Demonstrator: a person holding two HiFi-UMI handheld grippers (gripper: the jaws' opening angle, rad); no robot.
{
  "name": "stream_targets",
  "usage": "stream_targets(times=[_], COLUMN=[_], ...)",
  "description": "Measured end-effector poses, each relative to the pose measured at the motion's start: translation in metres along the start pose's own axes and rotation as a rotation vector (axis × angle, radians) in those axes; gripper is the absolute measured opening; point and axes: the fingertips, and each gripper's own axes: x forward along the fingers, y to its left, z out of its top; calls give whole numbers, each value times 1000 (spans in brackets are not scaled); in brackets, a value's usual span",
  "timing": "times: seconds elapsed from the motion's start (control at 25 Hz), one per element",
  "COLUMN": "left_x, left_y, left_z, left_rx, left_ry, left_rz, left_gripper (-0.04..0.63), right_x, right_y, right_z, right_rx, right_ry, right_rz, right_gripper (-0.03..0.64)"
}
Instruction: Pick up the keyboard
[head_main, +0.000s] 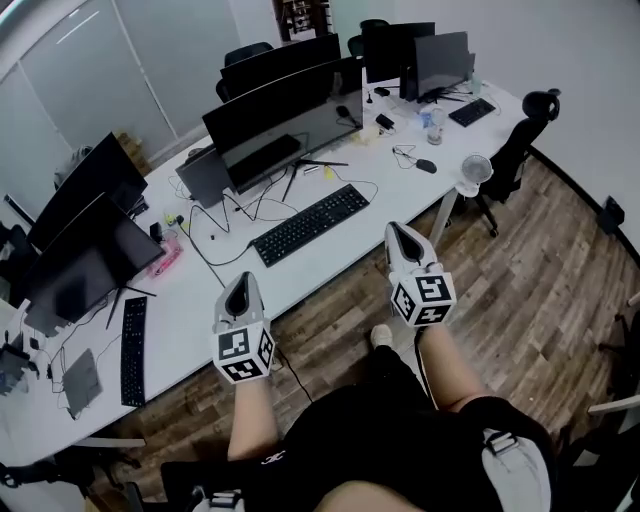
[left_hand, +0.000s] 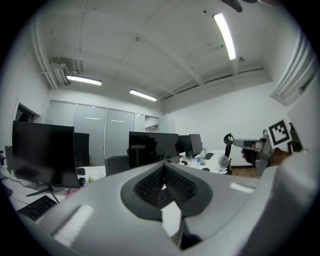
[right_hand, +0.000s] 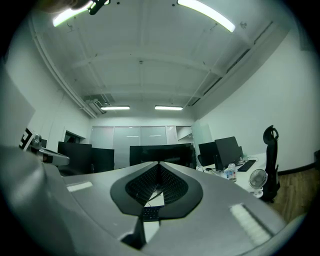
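Note:
A black keyboard lies at an angle on the white desk, in front of a wide dark monitor. My left gripper hovers at the desk's near edge, short of the keyboard's left end, jaws shut and empty. My right gripper hangs just past the desk's front edge, to the right of the keyboard, also shut with nothing held. In the left gripper view the left gripper points level at the monitors, and the keyboard shows through the jaw gap. The right gripper has the keyboard low between its jaws.
A second black keyboard and two more monitors stand at the left. Cables, a mouse, a bottle and a small white fan lie on the right part of the desk. An office chair stands beyond the desk's right end on wooden flooring.

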Motion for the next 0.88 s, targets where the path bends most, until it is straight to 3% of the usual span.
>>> stream_targets(times=[0.48, 0.68, 0.88], left_x=[199, 233, 245], left_y=[3, 17, 48], left_z=[15, 24, 9], left_rx=[-69, -69, -79], left_ry=[73, 65, 116], left_rz=[139, 205, 250], left_gripper=[54, 54, 54], right_x=[220, 271, 310], right_y=[-102, -124, -138], right_z=[-31, -45, -64], right_rx=[20, 11, 148], right_ry=[106, 153, 232], right_rz=[170, 215, 219], right_gripper=[-3, -3, -3])
